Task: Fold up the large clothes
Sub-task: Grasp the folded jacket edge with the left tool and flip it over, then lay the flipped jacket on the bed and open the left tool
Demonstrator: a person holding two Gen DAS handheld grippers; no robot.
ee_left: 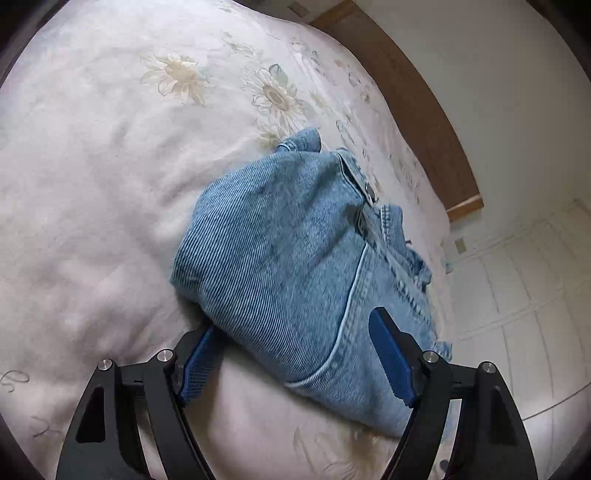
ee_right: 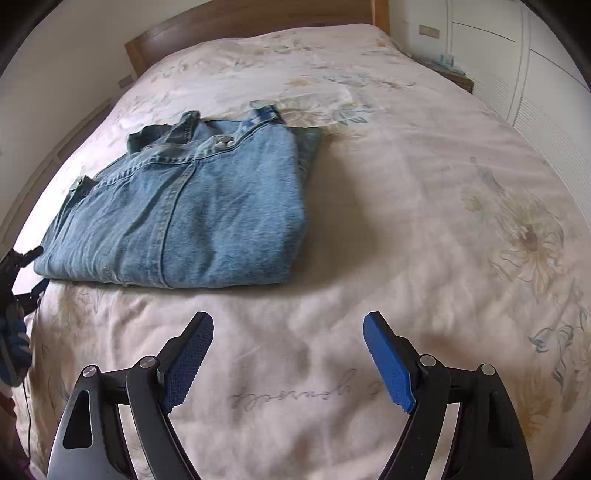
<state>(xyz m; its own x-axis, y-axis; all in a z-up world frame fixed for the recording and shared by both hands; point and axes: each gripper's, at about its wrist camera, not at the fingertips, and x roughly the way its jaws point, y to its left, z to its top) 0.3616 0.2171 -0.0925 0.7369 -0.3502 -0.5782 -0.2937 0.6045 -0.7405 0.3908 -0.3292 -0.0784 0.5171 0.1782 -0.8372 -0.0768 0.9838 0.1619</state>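
Observation:
A folded blue denim garment [ee_right: 192, 206] lies on the flowered bedspread [ee_right: 406, 184], left of the middle. In the left wrist view the denim [ee_left: 295, 236] fills the centre. My left gripper [ee_left: 295, 321] stands open around its near folded edge. The left pad [ee_left: 199, 362] lies against the fold's side and the right pad [ee_left: 391, 354] hovers over the cloth. From the right wrist view, the left gripper [ee_right: 37, 269] shows at the denim's near left corner. My right gripper [ee_right: 289, 317] is open over bare bedspread, short of the denim's near edge, with nothing between its fingers.
A wooden headboard [ee_right: 240, 18] closes the far end of the bed. White wardrobe doors [ee_right: 535, 92] and a small bedside table [ee_right: 454, 75] stand to the right. A gloved hand [ee_right: 13, 332] holds the left gripper at the bed's left edge.

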